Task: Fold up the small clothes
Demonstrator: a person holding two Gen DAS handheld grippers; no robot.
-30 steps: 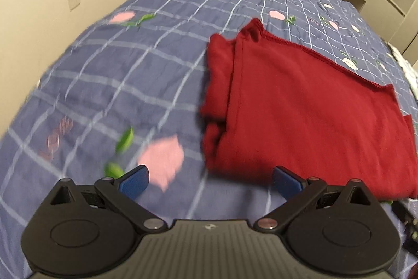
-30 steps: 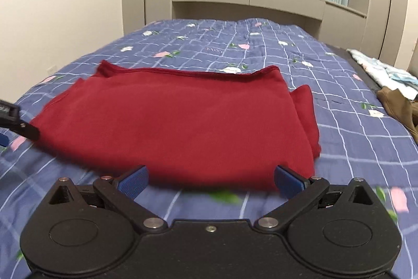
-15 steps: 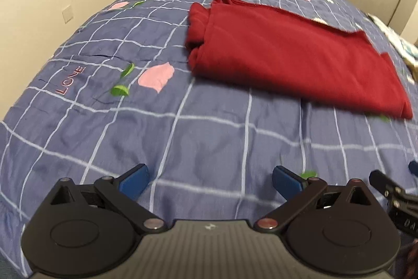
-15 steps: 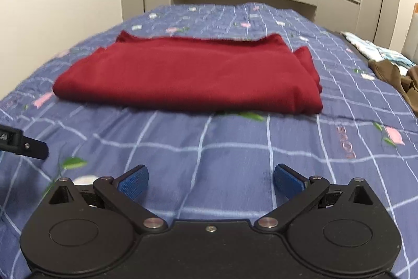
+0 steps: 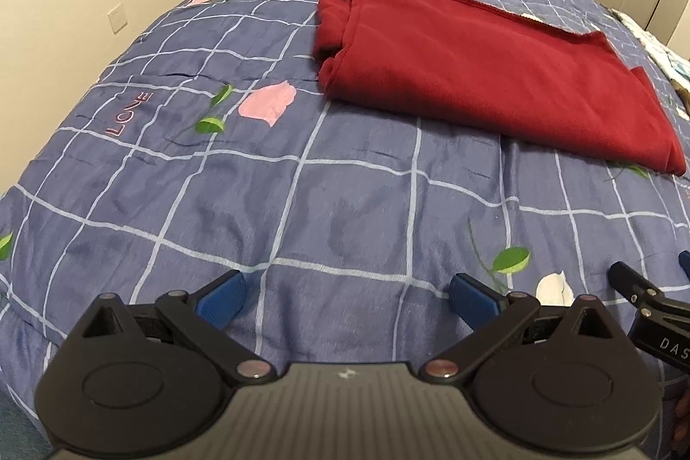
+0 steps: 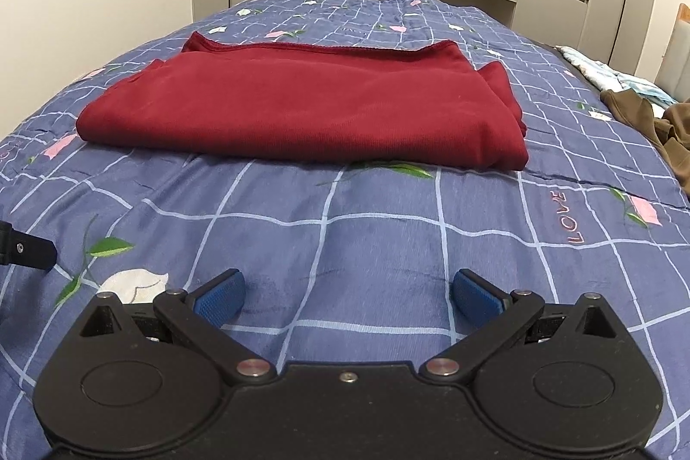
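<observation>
right wrist view: folded red garment [image 6: 302, 111] on bed [image 6: 379, 244], straight ahead, well apart, long axis crosswise; right hand-held gripper [image 6: 347, 294] and left hand-held gripper [image 5: 345, 294] both spread, empty, equally far.

Both claws are now further back from the folded red garment [image 6: 302, 111] than one second ago; more blue checked bedcover [image 6: 366, 244] lies between their open fingers and the cloth.

dark red garment [image 6: 302, 111]; blue bedspread [image 6: 366, 244], white grid, pink flowers; brown clothes [image 6: 647, 123].
</observation>
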